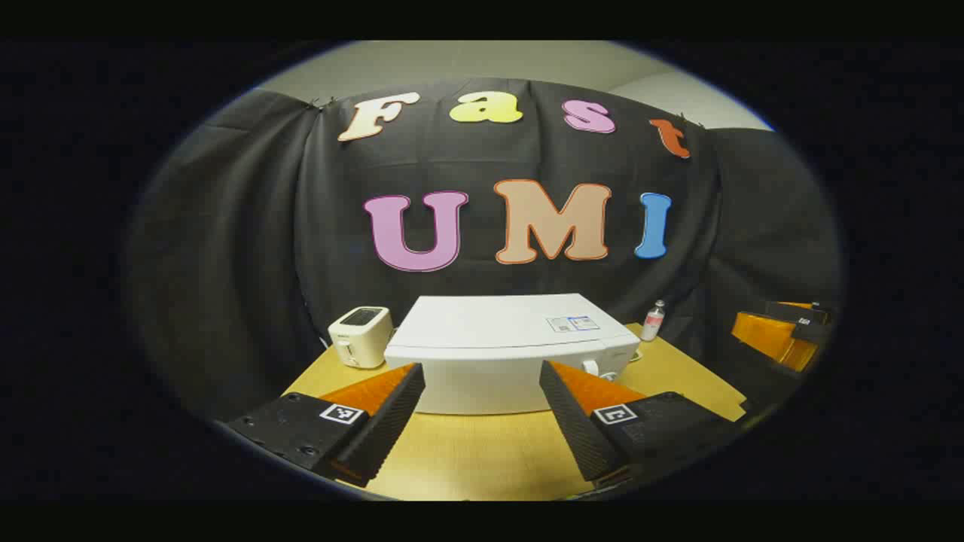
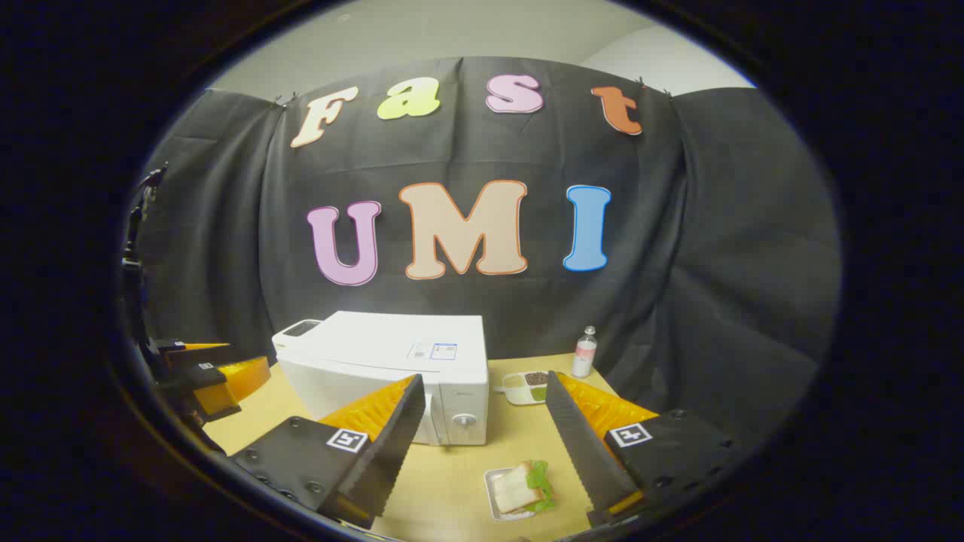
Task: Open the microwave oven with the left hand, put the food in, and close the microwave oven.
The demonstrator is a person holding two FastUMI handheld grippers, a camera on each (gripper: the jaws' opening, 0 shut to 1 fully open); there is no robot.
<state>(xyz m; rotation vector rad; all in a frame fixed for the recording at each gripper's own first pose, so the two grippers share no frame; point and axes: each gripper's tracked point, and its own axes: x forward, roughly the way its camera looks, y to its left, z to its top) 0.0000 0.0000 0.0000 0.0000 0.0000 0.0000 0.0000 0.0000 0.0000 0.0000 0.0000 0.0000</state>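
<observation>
1. I hold the left gripper (image 1: 482,421) released, its fingers spread wide with nothing between them, above the front edge of the table (image 1: 467,459) and aimed straight at the microwave oven (image 1: 512,354). The door looks closed, so I judge the opening step has not yet begun.
2. To do it well, I would bring the left gripper to the door's opening side, beside the control panel with its knob (image 2: 463,421), catch the door edge squarely, and swing it out in an arc rather than tugging straight, so the oven does not slide on the table.
3. The microwave oven sits toward the table's back edge, ahead of the left gripper and well apart from it; a toaster (image 1: 361,335) stands just beside its left end.
4. My right gripper (image 2: 482,444) is likewise released and empty, hovering over the front edge. The food, a sandwich (image 2: 521,485) on a small tray, lies on the table between its fingers, untouched, in front of the oven's right end.
</observation>
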